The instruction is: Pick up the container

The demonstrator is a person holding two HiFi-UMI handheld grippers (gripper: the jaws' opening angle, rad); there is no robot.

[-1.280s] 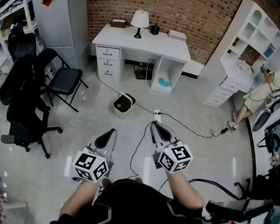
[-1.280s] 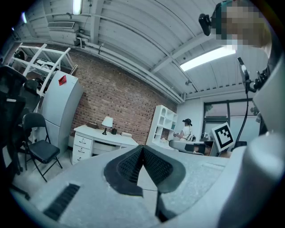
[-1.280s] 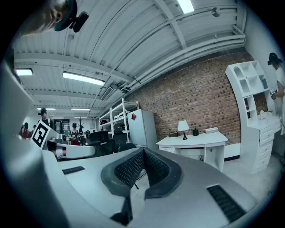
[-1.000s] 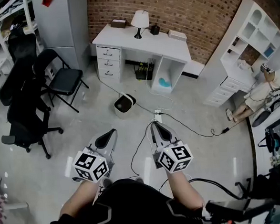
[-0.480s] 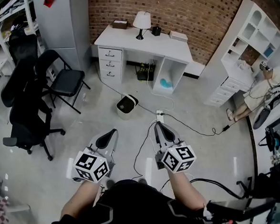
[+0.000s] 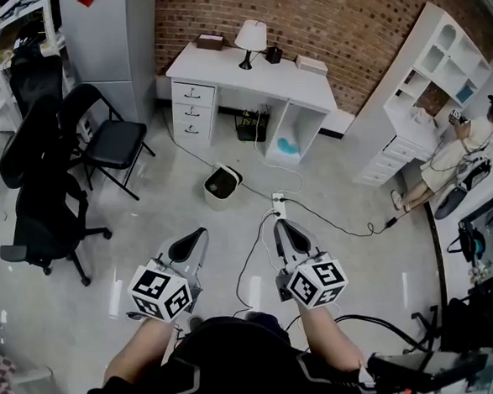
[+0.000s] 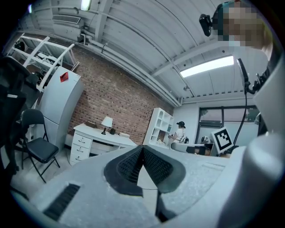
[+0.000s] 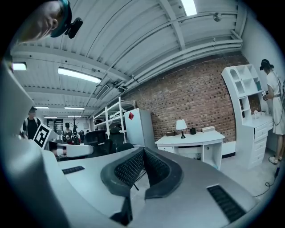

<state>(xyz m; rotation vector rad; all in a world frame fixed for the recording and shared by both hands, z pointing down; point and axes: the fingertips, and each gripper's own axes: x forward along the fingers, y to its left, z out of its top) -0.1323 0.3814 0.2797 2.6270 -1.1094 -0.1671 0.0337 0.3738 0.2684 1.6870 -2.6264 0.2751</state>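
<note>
A small white container (image 6: 221, 186) with a dark inside stands on the floor in front of the white desk (image 6: 255, 72). In the head view my left gripper (image 6: 191, 239) and right gripper (image 6: 284, 229) are held side by side at waist height, well short of the container and pointing toward it. Both are shut with nothing between the pads. In the left gripper view the left gripper (image 7: 142, 149) has its ribbed pads meeting at the tips. The right gripper (image 8: 143, 152) looks the same in the right gripper view. Neither gripper view shows the container.
Cables (image 6: 333, 224) and a power strip (image 6: 276, 202) lie on the floor beyond the grippers. Black chairs (image 6: 56, 176) stand at the left, a grey cabinet (image 6: 109, 33) behind them. At the right a person (image 6: 454, 156) stands by a white shelf unit (image 6: 428, 78).
The head view has shifted a little, so the room sits slightly differently in frame. Both grippers stay shut and keep nearly the same place. The person at the right has shifted.
</note>
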